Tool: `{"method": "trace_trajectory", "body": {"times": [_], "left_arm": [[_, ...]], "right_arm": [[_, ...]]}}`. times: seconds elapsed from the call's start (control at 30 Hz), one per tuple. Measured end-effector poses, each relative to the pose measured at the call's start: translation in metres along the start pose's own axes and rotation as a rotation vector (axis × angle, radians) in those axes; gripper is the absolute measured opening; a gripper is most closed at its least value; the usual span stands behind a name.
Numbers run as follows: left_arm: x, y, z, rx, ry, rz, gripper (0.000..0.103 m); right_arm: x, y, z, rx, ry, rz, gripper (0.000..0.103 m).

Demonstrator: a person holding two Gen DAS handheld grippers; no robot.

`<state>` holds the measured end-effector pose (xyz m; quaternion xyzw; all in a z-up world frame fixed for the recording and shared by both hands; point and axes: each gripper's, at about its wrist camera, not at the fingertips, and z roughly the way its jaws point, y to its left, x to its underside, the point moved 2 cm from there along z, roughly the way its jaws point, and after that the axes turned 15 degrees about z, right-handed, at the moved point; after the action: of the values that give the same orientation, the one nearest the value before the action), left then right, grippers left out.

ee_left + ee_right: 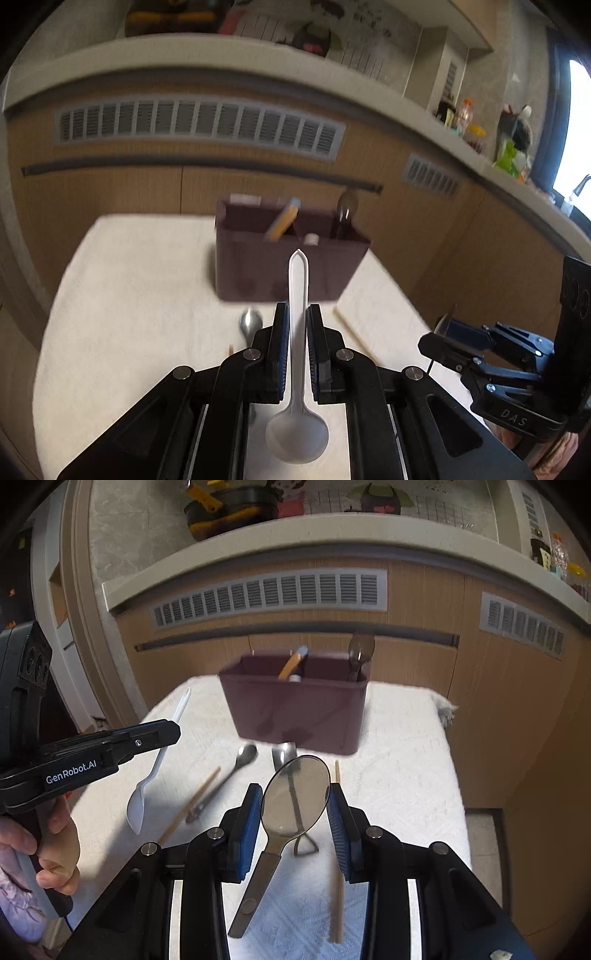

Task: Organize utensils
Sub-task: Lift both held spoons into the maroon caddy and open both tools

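Note:
My left gripper (297, 314) is shut on the handle of a white plastic spoon (297, 432), bowl toward the camera, held above the table; the spoon also shows in the right wrist view (147, 779). My right gripper (295, 794) is shut on the bowl of a large metal spoon (295, 797), handle hanging down. A maroon utensil caddy (288, 266) stands at the table's far side (299, 709), holding an orange-and-blue utensil (293, 661) and a dark spoon (360, 653). On the white cloth (399, 775) lie a small metal spoon (236, 768), another metal utensil (284, 753) and wooden chopsticks (338, 867).
Wooden cabinets with grey vents (269, 594) stand behind the table under a pale counter (184, 59). Bottles and clutter (509, 136) sit on the counter at the right. The table's right edge (458, 775) drops to the floor.

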<state>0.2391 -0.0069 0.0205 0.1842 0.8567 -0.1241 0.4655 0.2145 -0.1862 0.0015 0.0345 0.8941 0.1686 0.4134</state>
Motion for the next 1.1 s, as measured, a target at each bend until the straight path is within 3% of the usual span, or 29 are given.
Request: {"method": "trace_trajectory", "body": {"times": [0.23, 0.33, 0.57, 1.1], "left_arm": [[-0.115, 0.006, -0.023, -0.024, -0.305, 0.072, 0.010], [-0.148, 0.011, -0.020, -0.017, -0.380, 0.086, 0.010], [-0.167, 0.036, 0.014, -0.029, -0.394, 0.049, 0.010], [-0.123, 0.062, 0.106, -0.055, -0.294, -0.012, 0.010]], "right_arm": [[-0.104, 0.029, -0.045, 0.051, -0.286, -0.120, 0.032], [-0.143, 0.037, -0.048, 0.078, -0.374, -0.144, 0.032], [-0.176, 0.032, -0.013, 0.121, -0.408, -0.146, 0.032], [-0.157, 0.013, 0.087, 0.204, -0.302, -0.155, 0.032]]}}
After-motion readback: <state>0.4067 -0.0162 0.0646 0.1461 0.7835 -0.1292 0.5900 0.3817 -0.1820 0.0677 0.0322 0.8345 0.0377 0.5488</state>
